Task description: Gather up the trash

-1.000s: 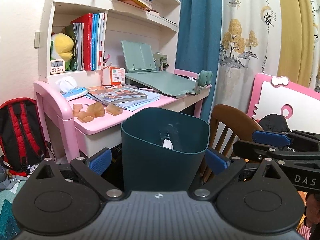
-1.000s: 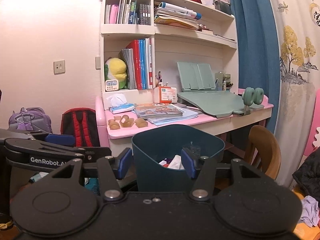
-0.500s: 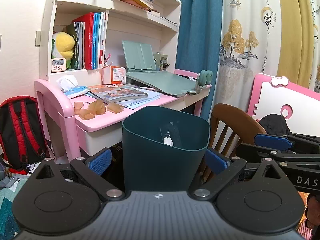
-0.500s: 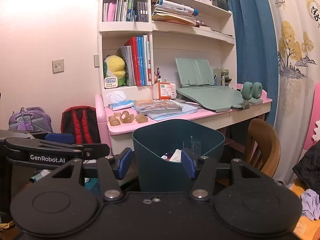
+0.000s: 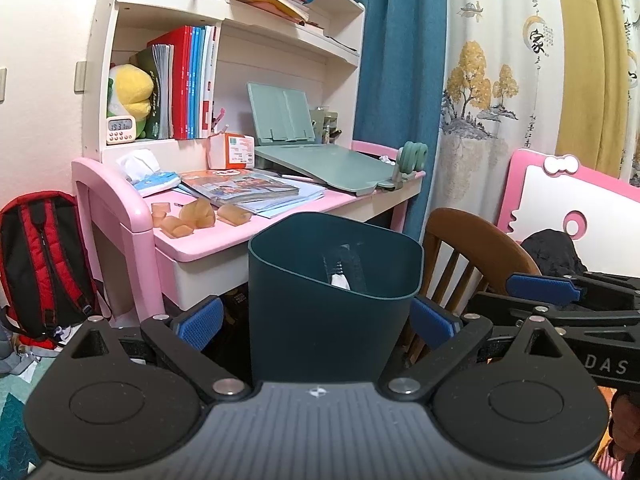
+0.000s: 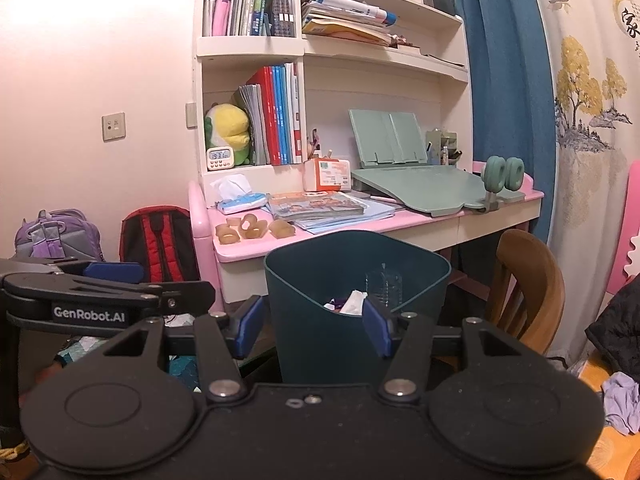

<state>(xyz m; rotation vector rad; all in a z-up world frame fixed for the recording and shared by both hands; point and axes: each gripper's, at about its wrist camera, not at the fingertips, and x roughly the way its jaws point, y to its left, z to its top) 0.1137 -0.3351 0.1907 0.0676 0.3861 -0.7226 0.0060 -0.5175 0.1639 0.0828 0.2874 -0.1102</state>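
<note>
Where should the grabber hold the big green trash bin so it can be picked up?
Probably at the rim of the trash bin. Its body looks too wide for the jaws, but the wall is thin and the top is open. Come from above on the near side, with one finger inside and one outside. Keep clear of the crumpled tissue inside.

Left wrist view: looks forward along its own jaws from low down, facing the pink bench [image 5: 248, 236] and bookshelf [image 5: 224, 20]; the teal trash bin [image 5: 328, 320] stands close ahead.
Right wrist view: same heading, from a spot further right and slightly further back, the trash bin [image 6: 356, 280] close ahead.
Shared: bench [image 6: 400, 220], bookshelf [image 6: 248, 46], bin, red backpack [image 5: 36, 264] [image 6: 160, 240], wooden chair [image 5: 476, 256] [image 6: 528, 280].
Cross-sight: each view catches the other gripper at its edge.
</note>
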